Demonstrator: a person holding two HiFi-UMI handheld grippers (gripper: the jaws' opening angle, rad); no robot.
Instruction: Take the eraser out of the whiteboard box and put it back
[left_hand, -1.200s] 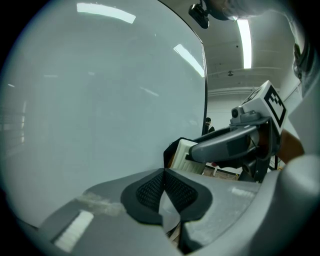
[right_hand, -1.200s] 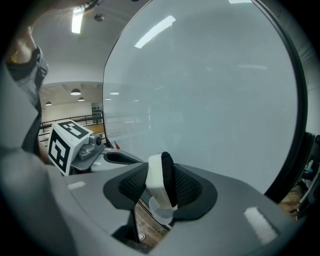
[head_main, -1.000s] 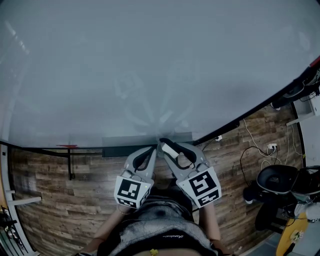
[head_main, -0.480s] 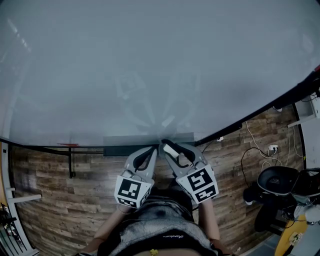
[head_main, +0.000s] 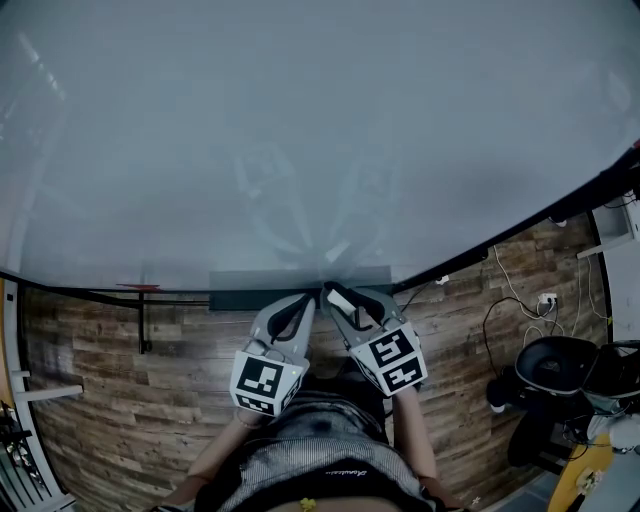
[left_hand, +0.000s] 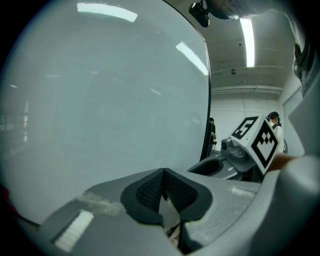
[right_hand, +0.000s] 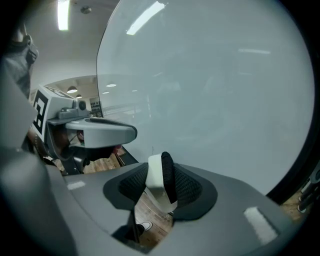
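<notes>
A large whiteboard (head_main: 300, 130) with a black frame fills most of the head view. Below its lower edge lies a wood-plank floor (head_main: 100, 400). A thin red object (head_main: 135, 290) sits at the whiteboard's lower left edge, above a black bracket (head_main: 141, 328). Beyond the whiteboard's lower right edge, cables (head_main: 507, 290) trail to a white socket block (head_main: 545, 296), near a black chair (head_main: 555, 365).
</notes>
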